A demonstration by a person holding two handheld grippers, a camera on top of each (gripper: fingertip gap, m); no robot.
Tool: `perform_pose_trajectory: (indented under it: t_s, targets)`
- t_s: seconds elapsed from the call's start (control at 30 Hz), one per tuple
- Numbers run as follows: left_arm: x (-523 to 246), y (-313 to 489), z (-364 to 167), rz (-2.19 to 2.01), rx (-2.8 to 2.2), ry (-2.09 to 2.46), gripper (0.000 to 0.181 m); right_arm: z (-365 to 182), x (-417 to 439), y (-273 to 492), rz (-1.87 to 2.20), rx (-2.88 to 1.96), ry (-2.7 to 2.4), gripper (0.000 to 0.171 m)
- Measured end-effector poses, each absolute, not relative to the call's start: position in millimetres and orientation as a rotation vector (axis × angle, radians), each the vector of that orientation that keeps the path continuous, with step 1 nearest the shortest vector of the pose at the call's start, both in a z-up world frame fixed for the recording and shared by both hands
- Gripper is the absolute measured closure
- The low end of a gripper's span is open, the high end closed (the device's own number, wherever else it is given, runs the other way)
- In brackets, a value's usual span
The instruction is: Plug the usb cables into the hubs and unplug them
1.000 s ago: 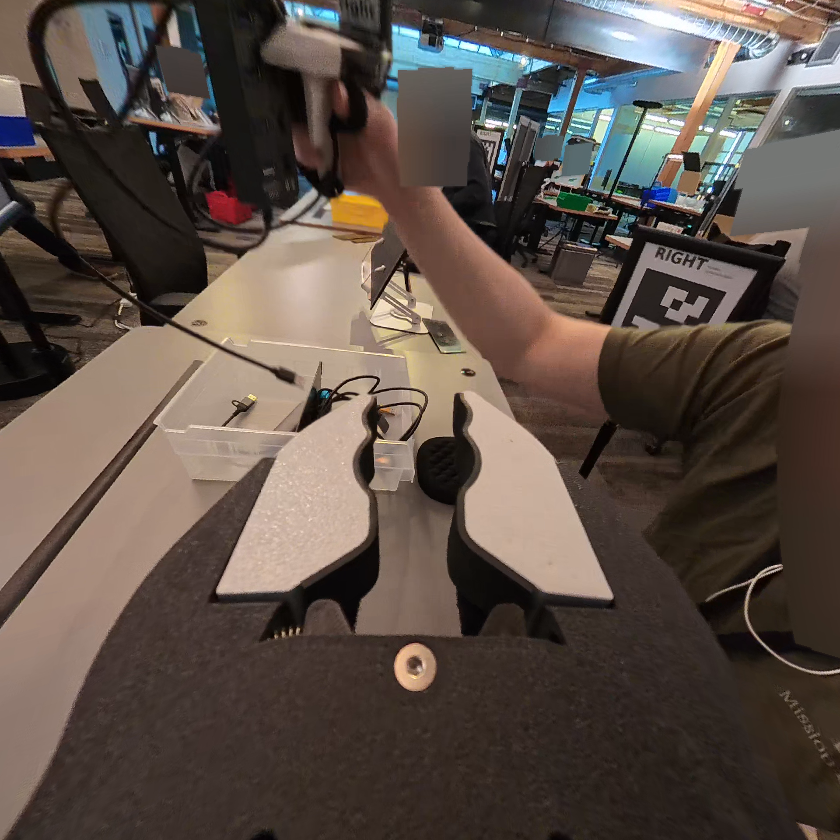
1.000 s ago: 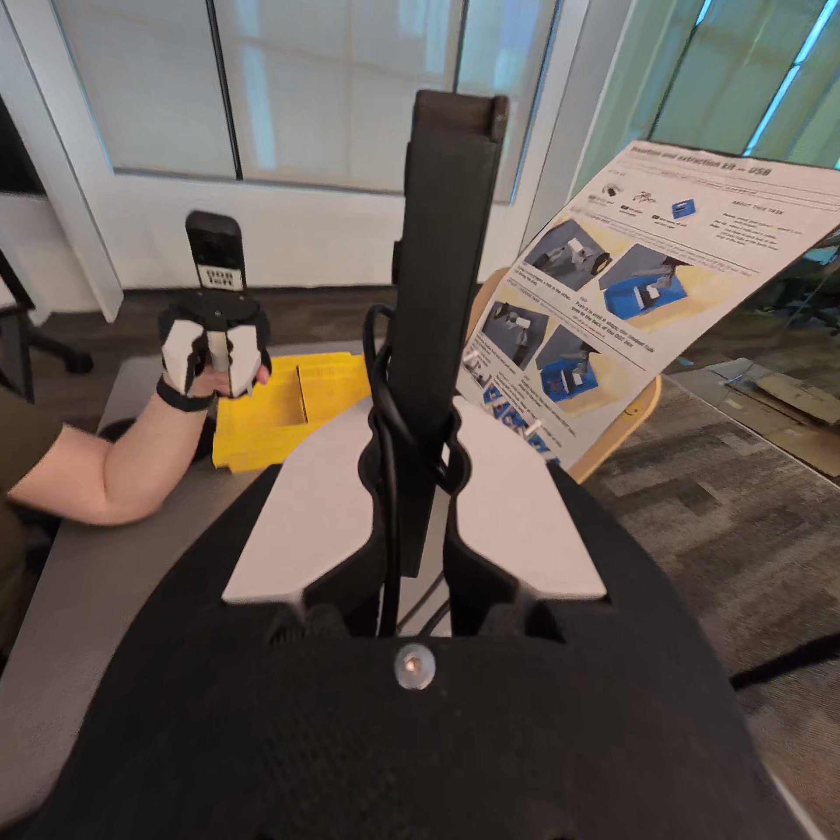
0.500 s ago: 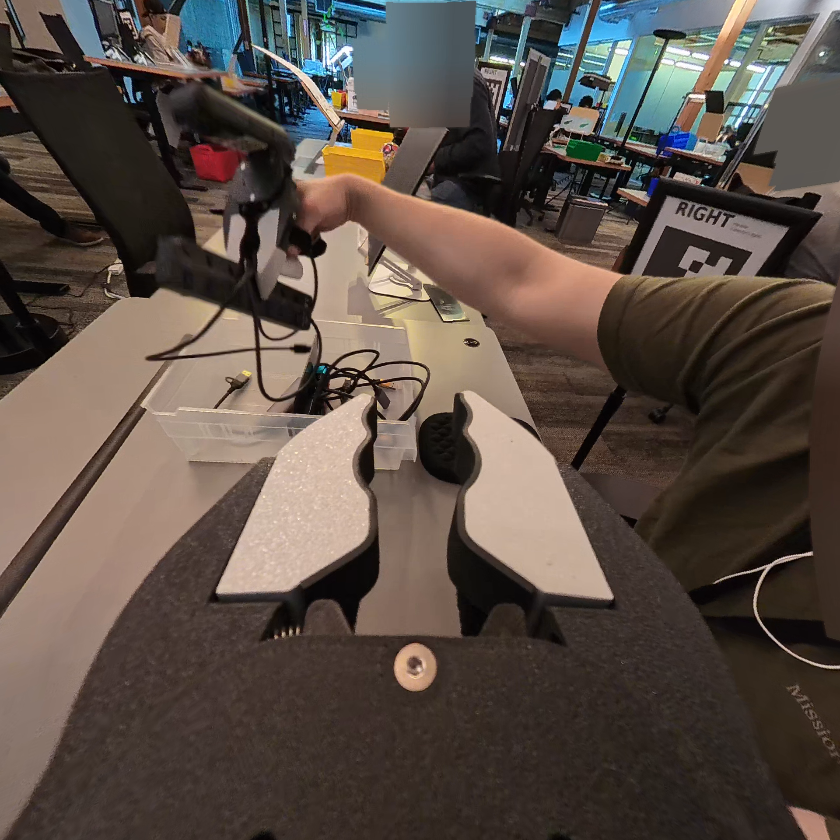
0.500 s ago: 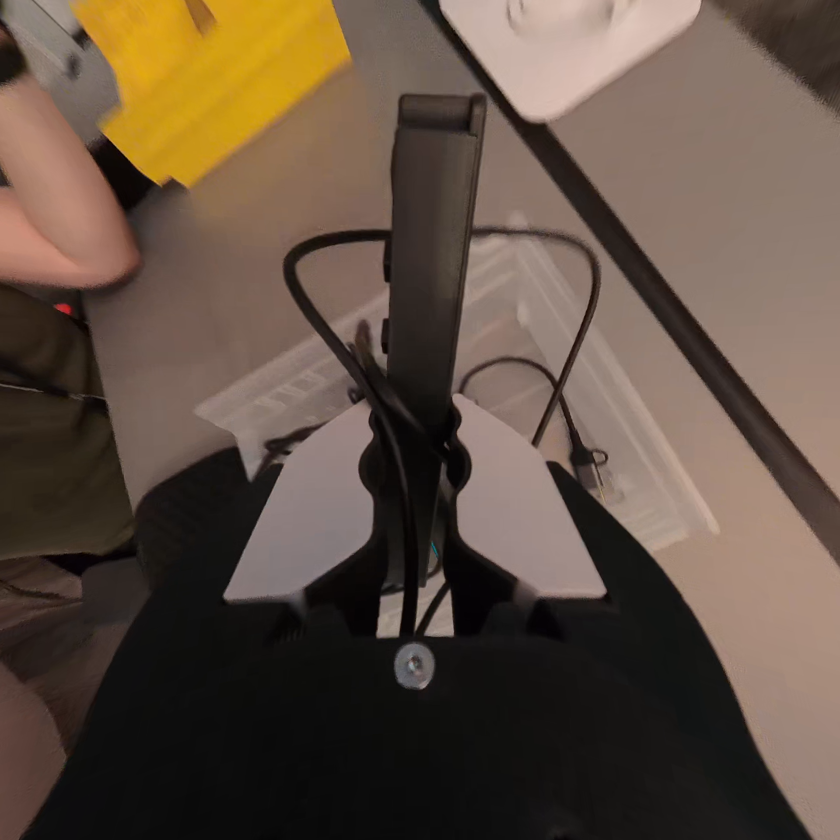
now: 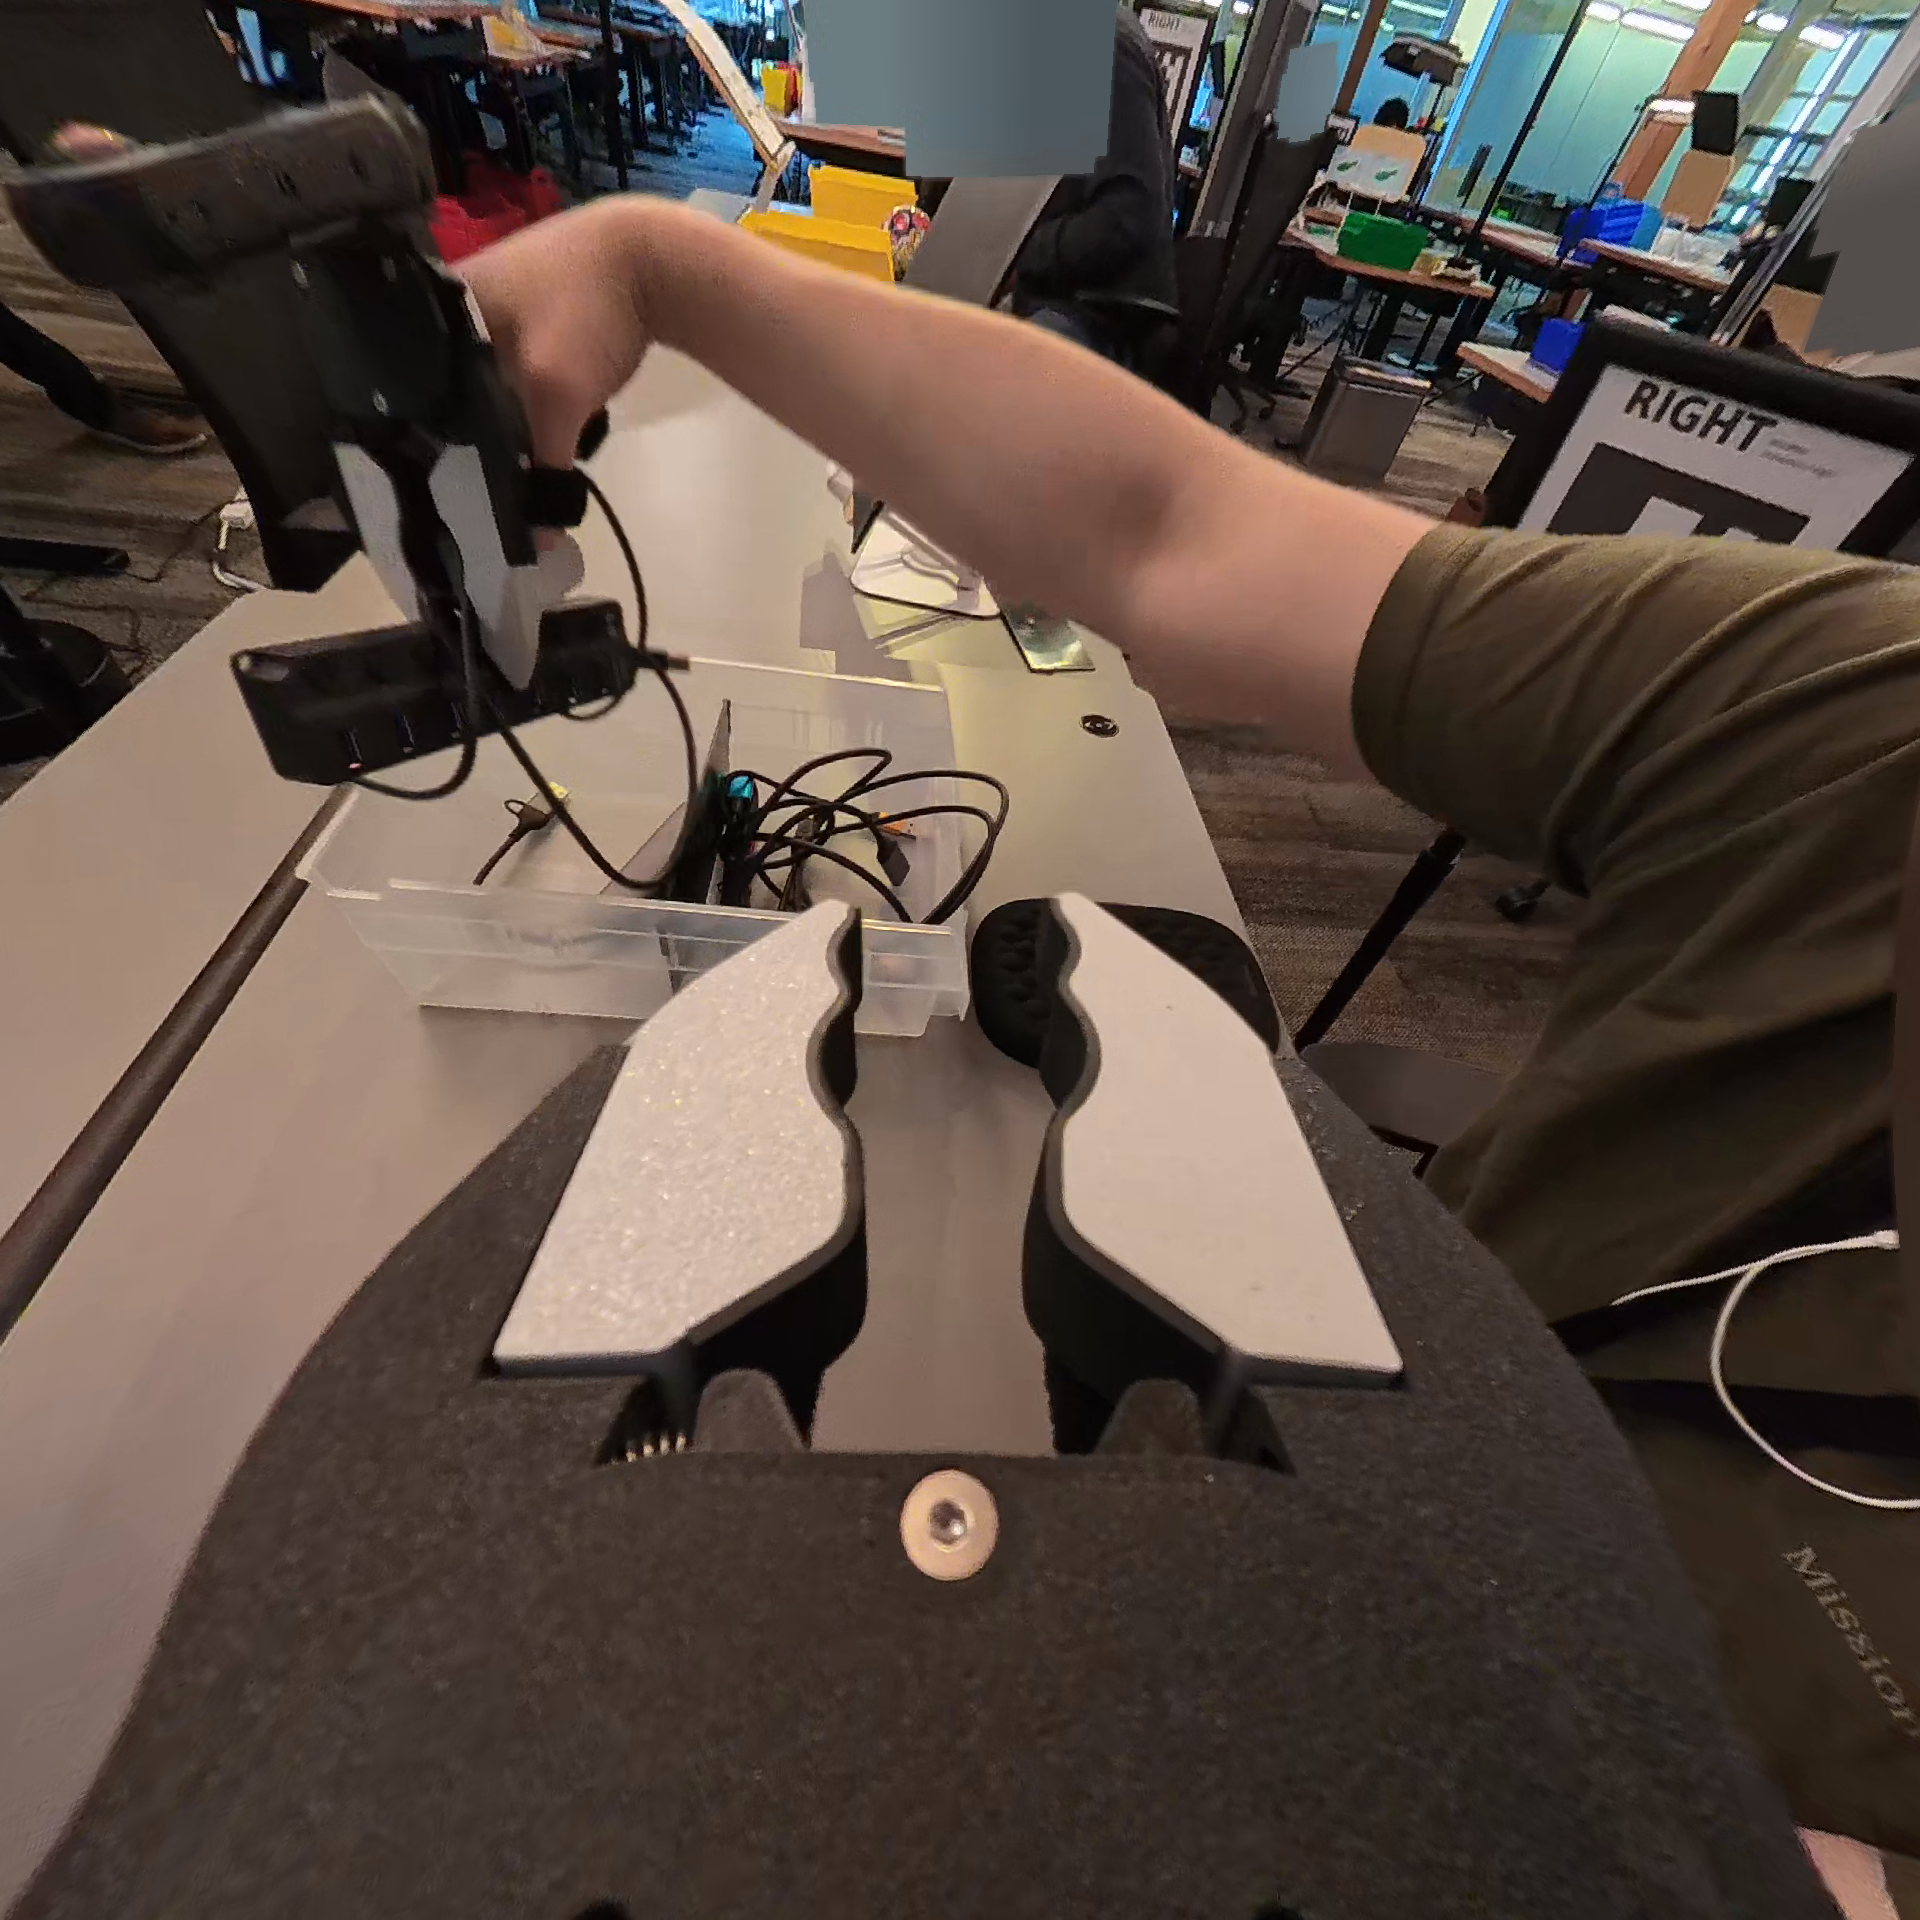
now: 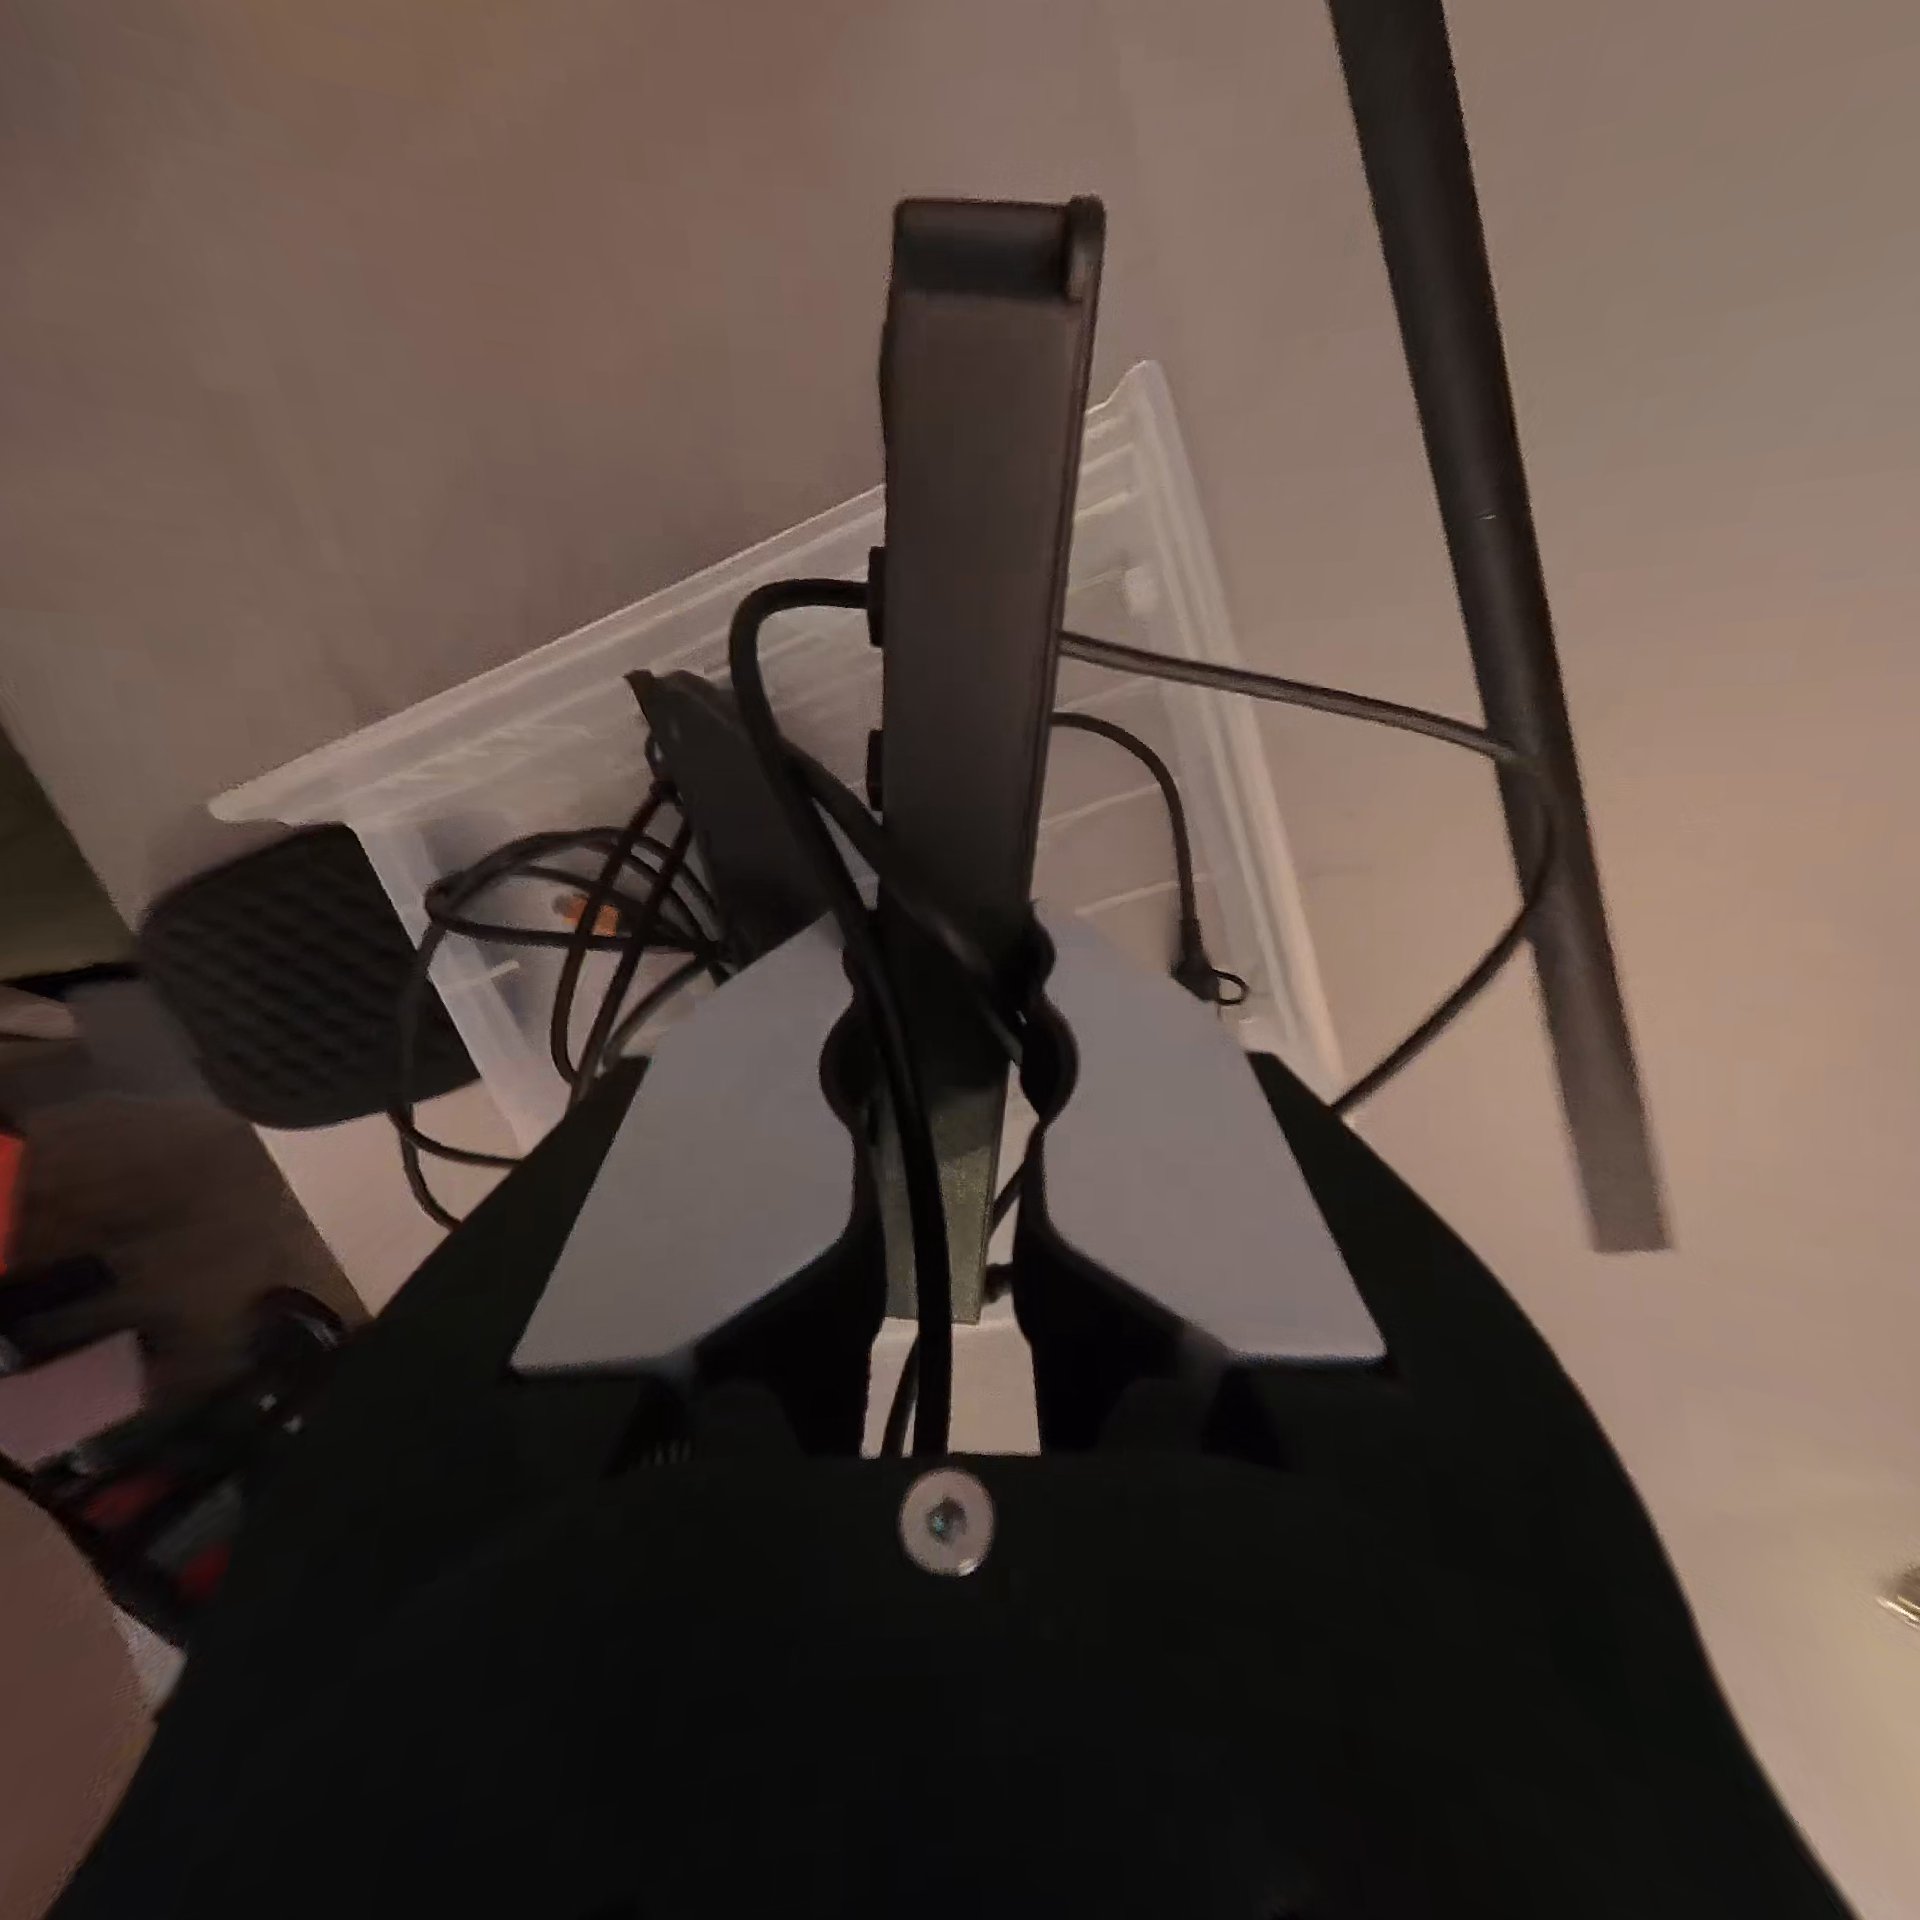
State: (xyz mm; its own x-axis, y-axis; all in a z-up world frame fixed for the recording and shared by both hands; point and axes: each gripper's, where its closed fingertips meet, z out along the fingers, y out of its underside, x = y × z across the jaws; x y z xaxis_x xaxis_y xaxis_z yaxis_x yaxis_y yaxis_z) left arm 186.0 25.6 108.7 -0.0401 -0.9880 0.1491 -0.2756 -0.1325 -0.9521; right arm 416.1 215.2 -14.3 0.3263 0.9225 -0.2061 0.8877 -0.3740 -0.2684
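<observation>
Black hub (image 6: 977,644), just one, clamped between the right claw (image 6: 951,997) fingers and sticking out past the tips, held above the one clear bin (image 5: 582,935) on the grey worktop (image 5: 145,997). A tangle of cables (image 5: 852,821) sits in the bin's right half. Left claw (image 5: 951,935) is spread apart, empty, at the bin's near edge.

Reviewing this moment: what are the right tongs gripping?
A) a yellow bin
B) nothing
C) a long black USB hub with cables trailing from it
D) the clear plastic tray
C: the right tongs are shut on the long black USB hub, held in the air above the clear plastic tray, with its black cables hanging down into the tray.
</observation>
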Motion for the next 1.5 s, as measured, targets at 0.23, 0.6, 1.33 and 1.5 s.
perform_pose_trajectory:
  t_s: [0.23,0.6,1.33,1.5]
  targets:
    - [187.2,28.0,107.7,-1.201,-1.499,1.382,0.150,-38.5,428.3,221.5,0.121,-2.333,-1.910,0.146]
    - [190.8,24.2,107.3,-1.195,-1.496,1.398,0.150,-96.7,433.9,185.2,0.314,-2.367,-1.892,0.145]
    - [182.5,43.7,123.5,-1.099,-1.505,1.235,0.149,53.0,464.3,176.4,0.193,-1.952,-0.939,0.122]
    - [153.1,45.1,135.2,-0.993,-1.589,1.048,0.149,-35.6,521.8,127.3,0.130,-2.333,-0.595,0.110]
